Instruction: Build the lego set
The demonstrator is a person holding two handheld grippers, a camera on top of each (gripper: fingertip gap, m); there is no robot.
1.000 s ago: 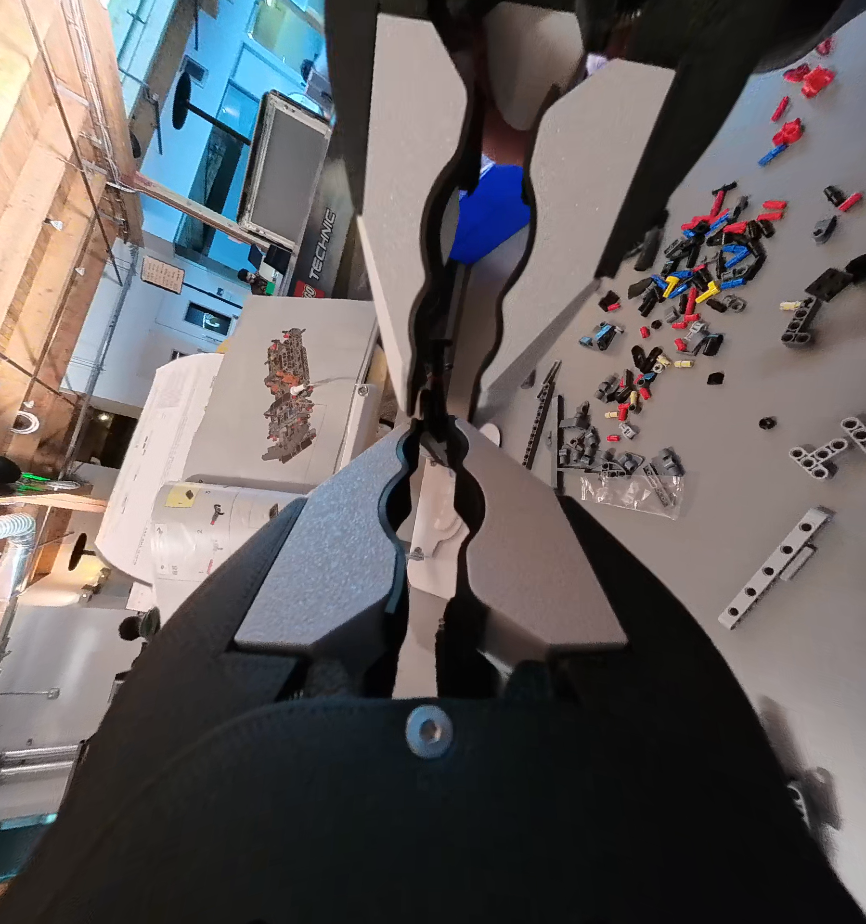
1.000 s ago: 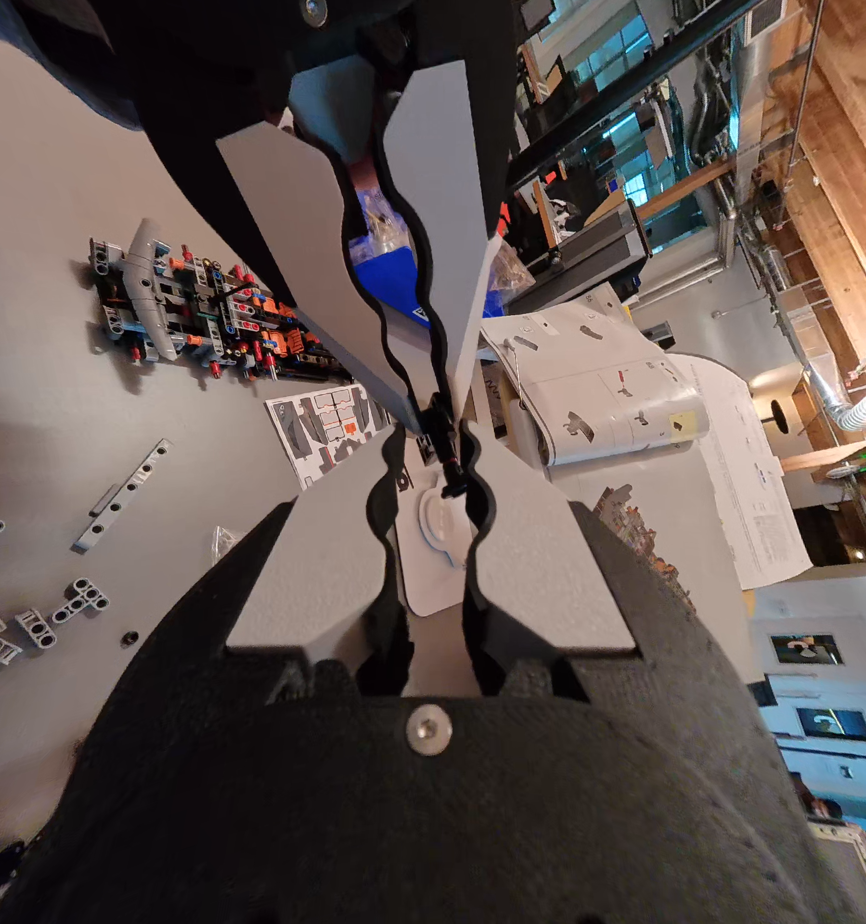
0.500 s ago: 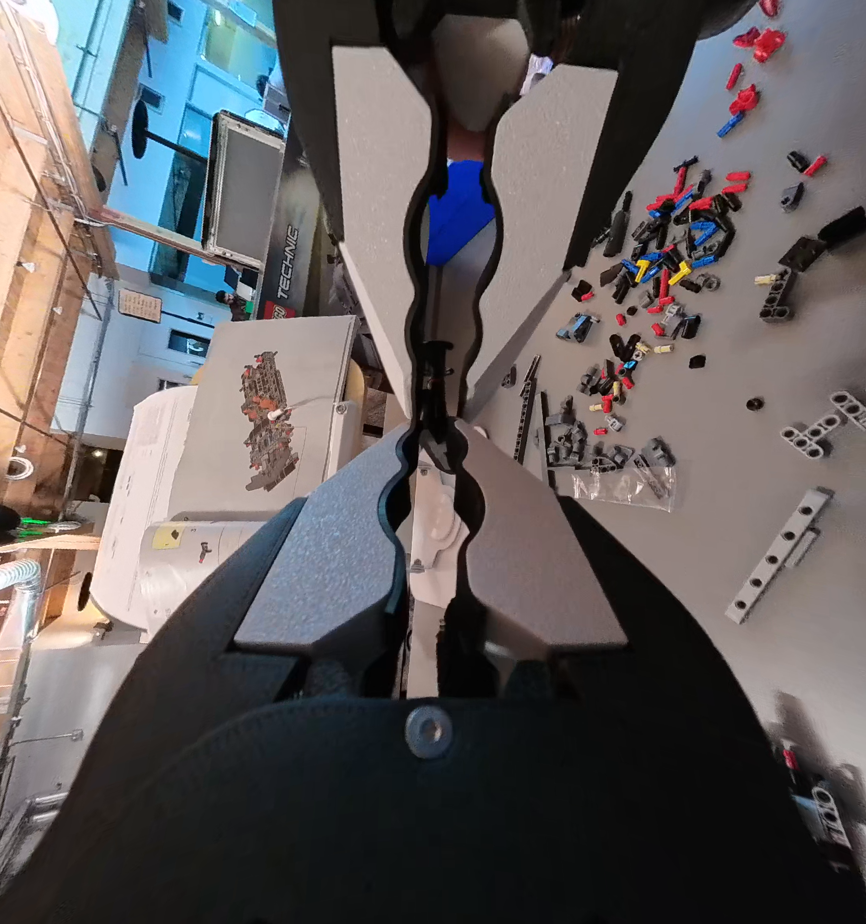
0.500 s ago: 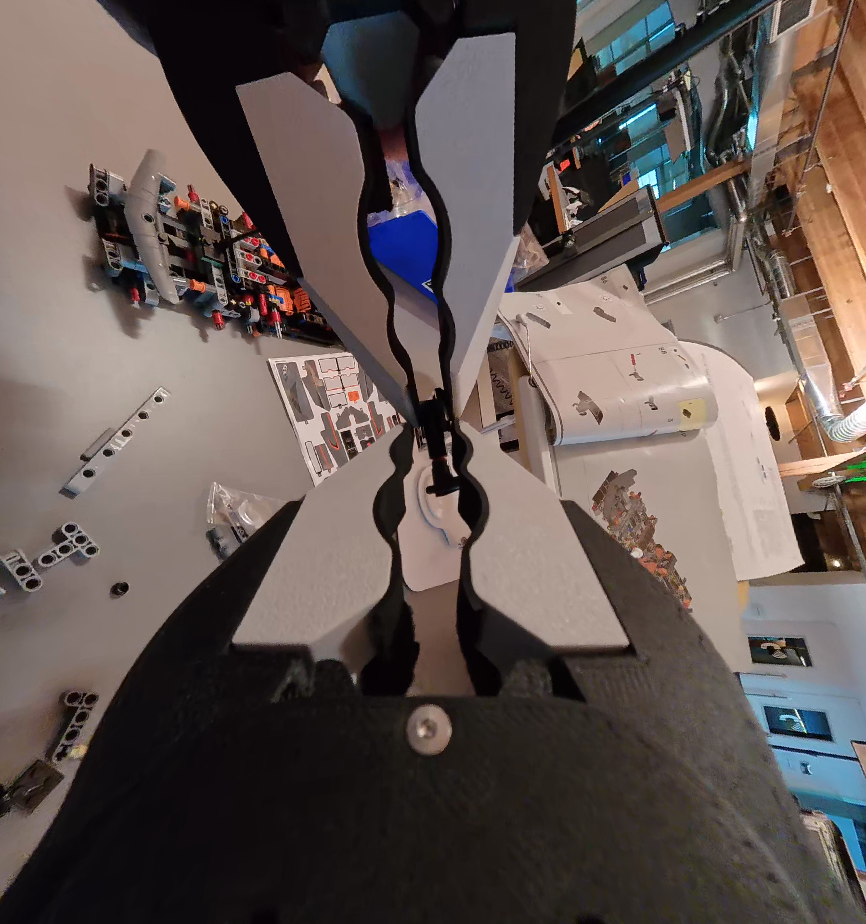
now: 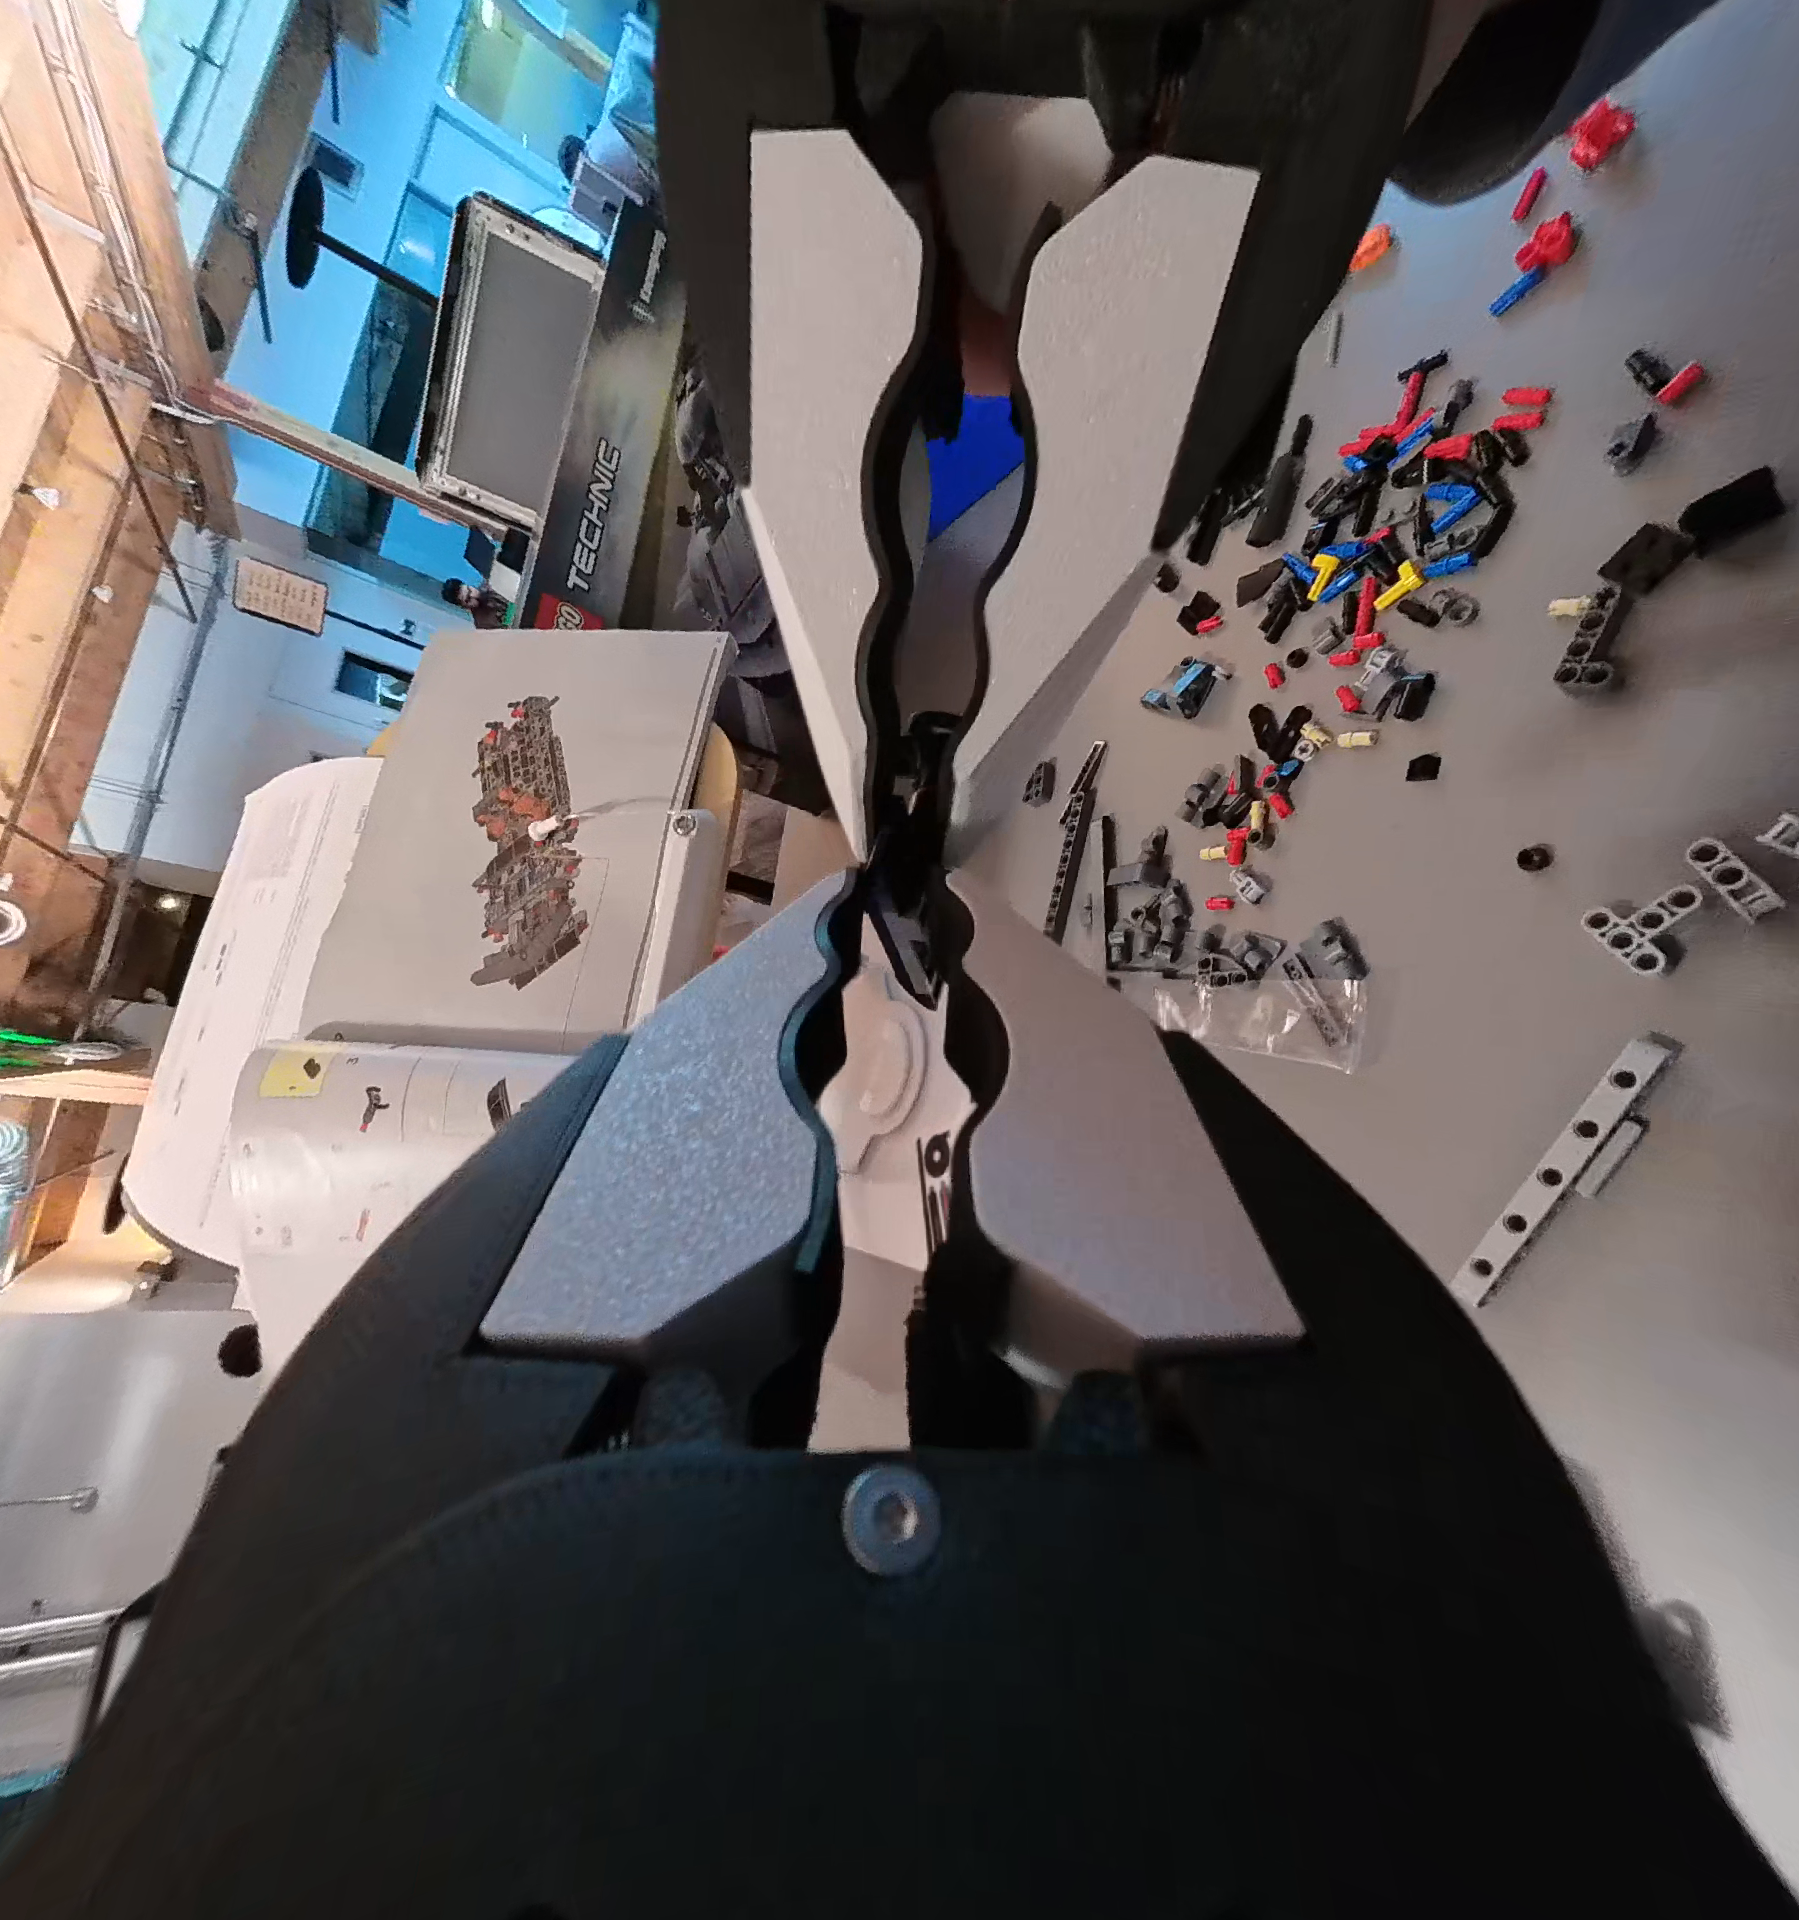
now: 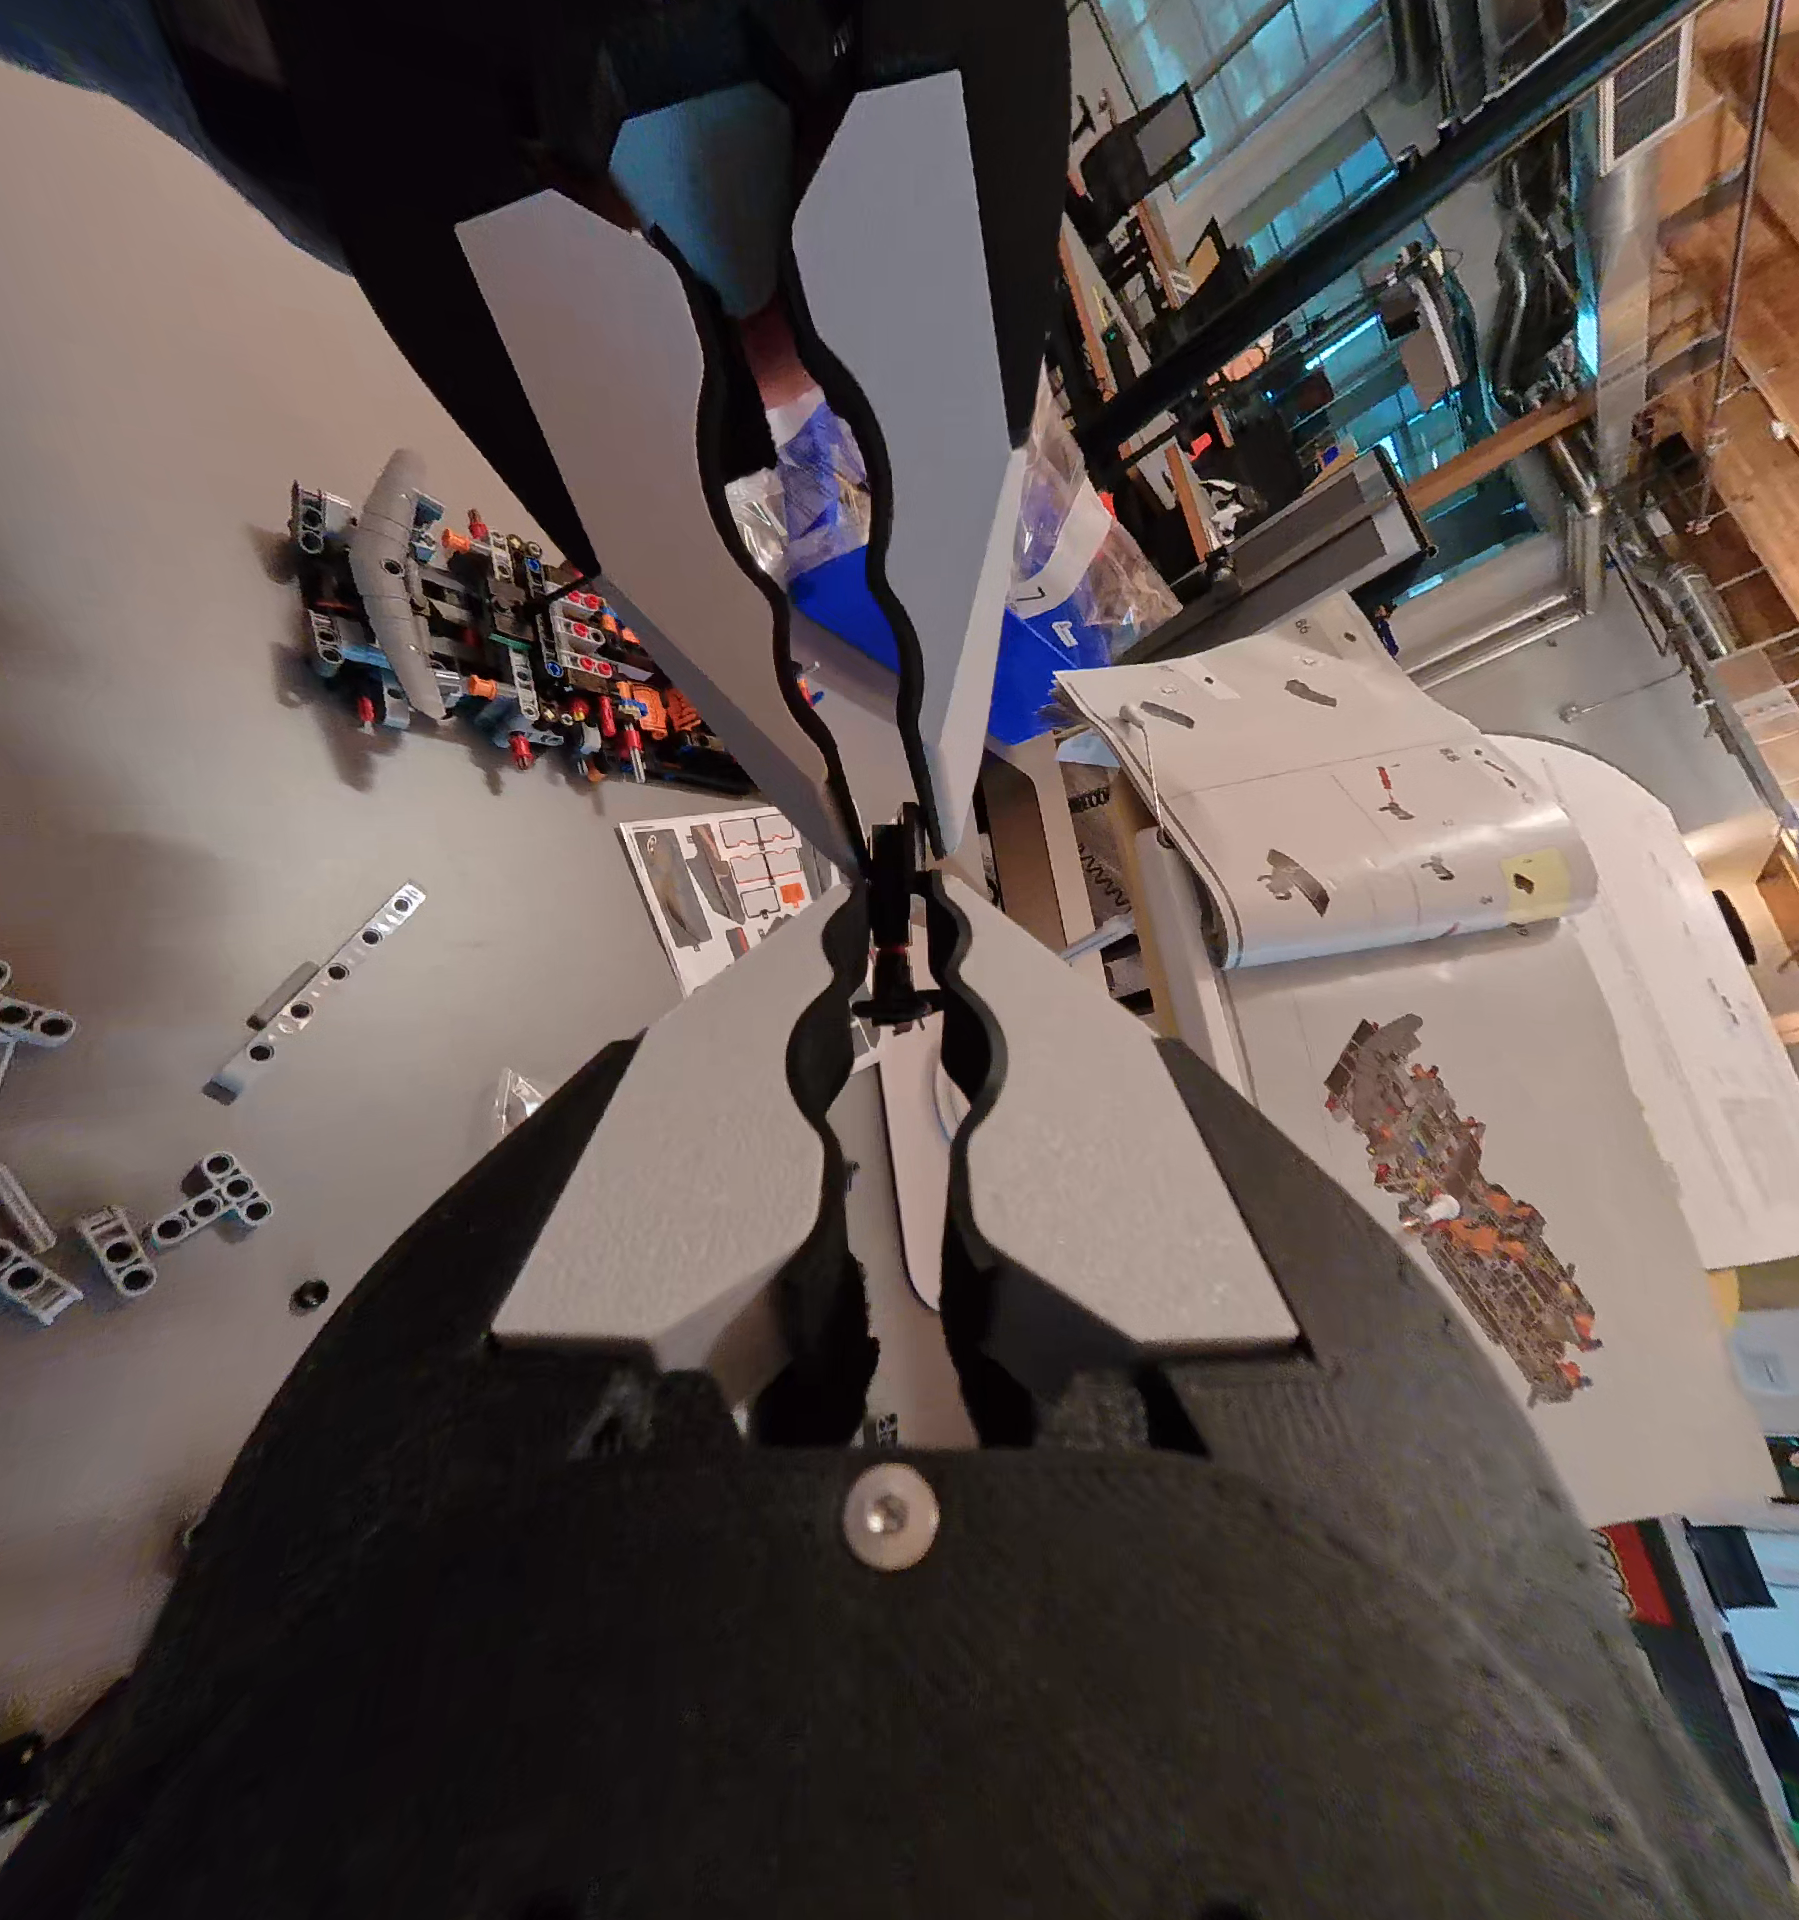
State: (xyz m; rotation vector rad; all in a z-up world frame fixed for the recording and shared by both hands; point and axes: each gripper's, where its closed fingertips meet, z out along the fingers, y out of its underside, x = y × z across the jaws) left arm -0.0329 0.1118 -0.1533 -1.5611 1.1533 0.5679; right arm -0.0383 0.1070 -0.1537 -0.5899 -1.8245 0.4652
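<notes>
- Above the grey bench (image 5: 1653, 1351), the left tool (image 5: 900, 894) and the right tool (image 6: 890, 914) are meeting tip to tip, each one clamping an end of a small black piece (image 5: 910, 914).
- Seen from the right wrist view, that black piece (image 6: 890, 945) is showing a thin pin with a flange sitting between the right tool's closed fingers (image 6: 718, 1122).
- The opposite tool is filling the upper middle of each view, blocking much of the bench behind it.
- Loose parts are lying in a scattered heap (image 5: 1373, 561) of black, red, blue and yellow to the right of the left tool, well apart from the held piece.
- A long grey beam (image 5: 1560, 1174) with holes is lying alone nearer the camera, and a clear bag (image 5: 1259, 1008) is resting beside a cluster of dark grey parts.
- A partly built model (image 6: 479, 634) is sitting on the bench left of the right tool, with a sticker sheet (image 6: 729, 883) lying near it.
- An open instruction booklet (image 6: 1342, 810) is curling over a stand on the far side, beside a page with a picture of the model (image 5: 531, 831).
- Small grey connectors (image 6: 116, 1236) are lying at the left edge.
</notes>
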